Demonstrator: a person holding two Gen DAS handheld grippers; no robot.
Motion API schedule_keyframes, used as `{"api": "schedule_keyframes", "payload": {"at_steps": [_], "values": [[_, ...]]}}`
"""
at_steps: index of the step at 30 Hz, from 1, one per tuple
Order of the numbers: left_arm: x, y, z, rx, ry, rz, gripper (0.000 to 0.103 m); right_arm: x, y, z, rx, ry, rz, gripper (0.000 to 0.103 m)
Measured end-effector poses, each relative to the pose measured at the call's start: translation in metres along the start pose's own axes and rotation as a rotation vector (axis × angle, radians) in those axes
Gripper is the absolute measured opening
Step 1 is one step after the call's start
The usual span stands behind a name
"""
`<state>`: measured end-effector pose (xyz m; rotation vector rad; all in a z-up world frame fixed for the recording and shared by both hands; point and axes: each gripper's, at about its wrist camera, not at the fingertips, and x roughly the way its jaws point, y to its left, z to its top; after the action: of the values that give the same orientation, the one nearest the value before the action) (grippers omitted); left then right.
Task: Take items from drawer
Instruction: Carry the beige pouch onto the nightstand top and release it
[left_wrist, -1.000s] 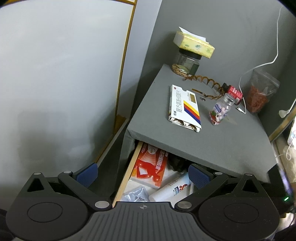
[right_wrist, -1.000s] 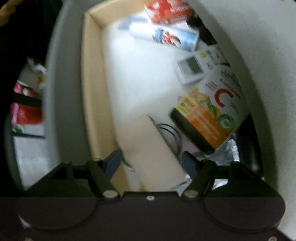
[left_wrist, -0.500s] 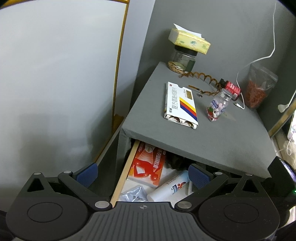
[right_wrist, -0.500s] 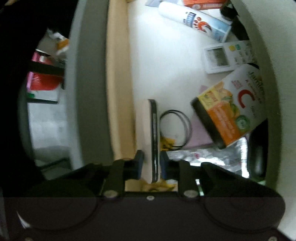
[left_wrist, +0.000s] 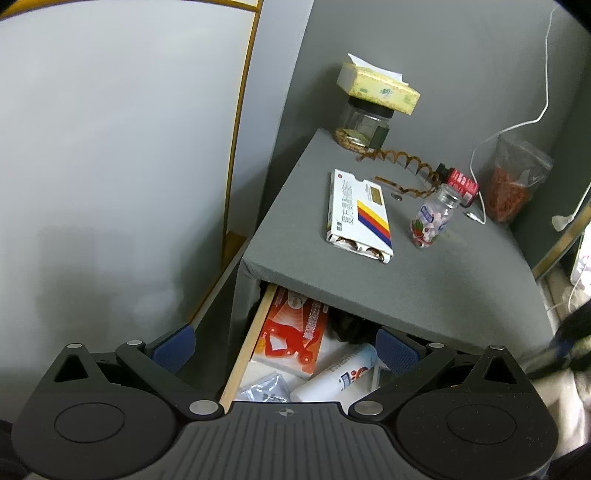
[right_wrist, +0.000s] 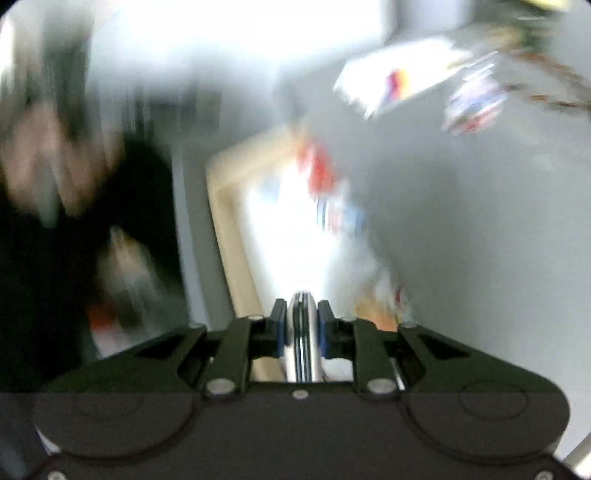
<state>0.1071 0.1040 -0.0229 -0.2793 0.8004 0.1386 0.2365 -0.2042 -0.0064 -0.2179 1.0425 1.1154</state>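
The open drawer (left_wrist: 245, 356) under the grey nightstand top (left_wrist: 406, 273) holds a red box (left_wrist: 291, 341), a white tube (left_wrist: 338, 378) and a clear foil packet (left_wrist: 264, 387). My left gripper (left_wrist: 284, 347) is open and empty, above the drawer's left front. My right gripper (right_wrist: 303, 325) is shut on a thin flat white item with a dark edge (right_wrist: 303, 332), held edge-on above the drawer (right_wrist: 229, 229). The right wrist view is heavily motion-blurred.
On the nightstand top lie a white medicine box (left_wrist: 358, 216), a small pill bottle (left_wrist: 432, 218), a coiled brown cord (left_wrist: 402, 166), a glass jar (left_wrist: 365, 123) under a yellow box, and a bag of red contents (left_wrist: 513, 184). A grey wall panel stands at the left.
My right gripper closed on the thin flat item in the drawer and has lifted it out, swinging up quickly. My left gripper drifted slightly and stays open.
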Motion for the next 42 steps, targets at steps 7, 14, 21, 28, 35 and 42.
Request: {"api": "schedule_keyframes", "payload": {"at_steps": [7, 14, 21, 28, 35, 42], "values": [[0.000, -0.003, -0.001, 0.022, -0.001, 0.004, 0.103, -0.045, -0.053, 0.025, 0.346, -0.318, -0.019, 0.016], [0.000, -0.001, -0.002, 0.018, 0.010, -0.009, 0.103, -0.017, -0.084, -0.022, 0.715, -0.623, -0.330, 0.030], [-0.001, -0.002, -0.001, 0.017, 0.007, -0.021, 0.103, -0.022, -0.044, -0.005, 0.383, -0.359, -0.541, 0.060], [-0.003, -0.002, -0.001, 0.020, 0.003, -0.026, 0.103, 0.013, -0.011, 0.016, 0.120, -0.097, -0.632, 0.080], [-0.003, 0.004, 0.000, 0.000, 0.002, -0.026, 0.103, 0.023, -0.031, 0.016, 0.355, -0.050, -0.638, 0.060], [-0.003, 0.004, 0.004, -0.013, -0.007, -0.034, 0.103, 0.042, -0.051, 0.058, 0.620, -0.160, -0.725, 0.060]]}}
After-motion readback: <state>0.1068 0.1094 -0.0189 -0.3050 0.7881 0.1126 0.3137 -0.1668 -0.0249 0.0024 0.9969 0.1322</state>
